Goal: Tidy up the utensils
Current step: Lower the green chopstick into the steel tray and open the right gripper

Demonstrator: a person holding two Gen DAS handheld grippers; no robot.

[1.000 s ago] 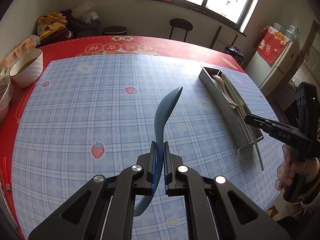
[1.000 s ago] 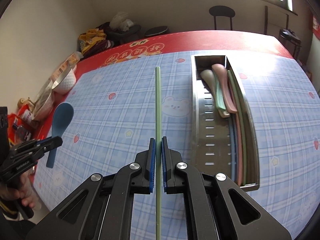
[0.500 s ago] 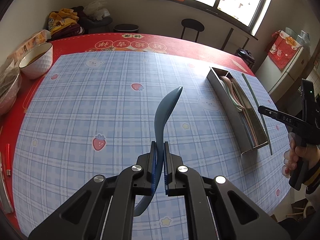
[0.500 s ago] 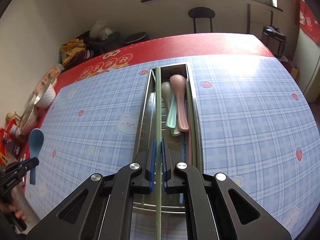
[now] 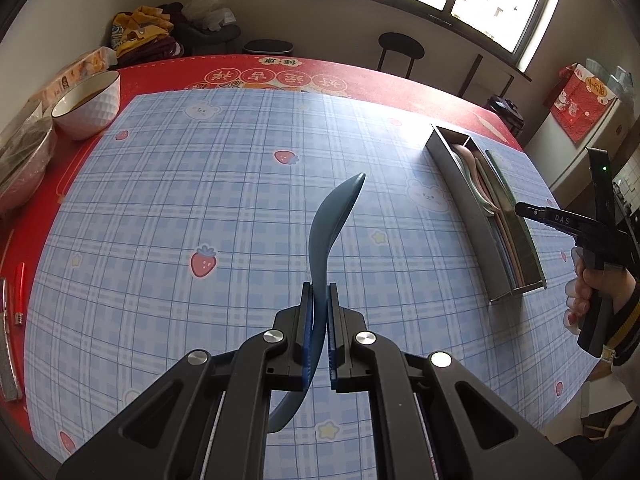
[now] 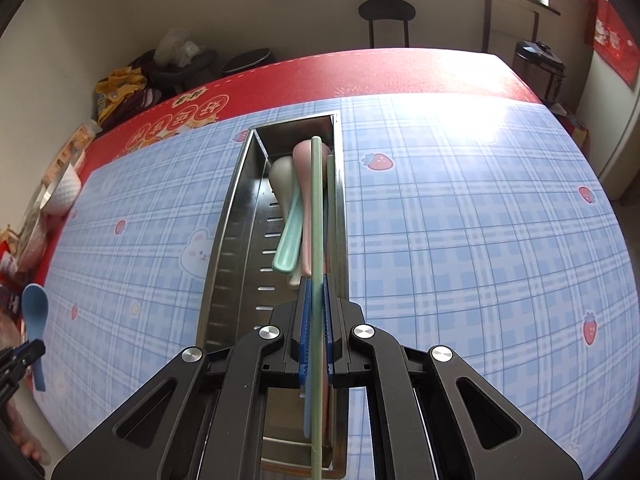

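Note:
My left gripper [image 5: 318,292] is shut on the handle of a blue spoon [image 5: 334,216], held above the blue plaid cloth with its bowl pointing away. Seen from the right wrist, that blue spoon [image 6: 35,320] shows at the far left edge. My right gripper [image 6: 316,284] is shut on a pale green chopstick [image 6: 316,216], held lengthwise over the right side of the steel utensil tray [image 6: 230,248]. The tray holds pink, mint and white spoons [image 6: 298,200] and more chopsticks. From the left wrist the tray [image 5: 464,204] lies at the right, with my right gripper [image 5: 524,210] over it.
A white bowl [image 5: 88,106] and a larger dish stand at the table's left edge on the red cloth, with small items along that edge. A stool [image 6: 386,14], a bin and a cluttered chair stand beyond the table's far side.
My right gripper has carried the green chopstick rightward from over the cloth to above the tray and a little lower. The left gripper with the blue spoon has stayed about where it was.

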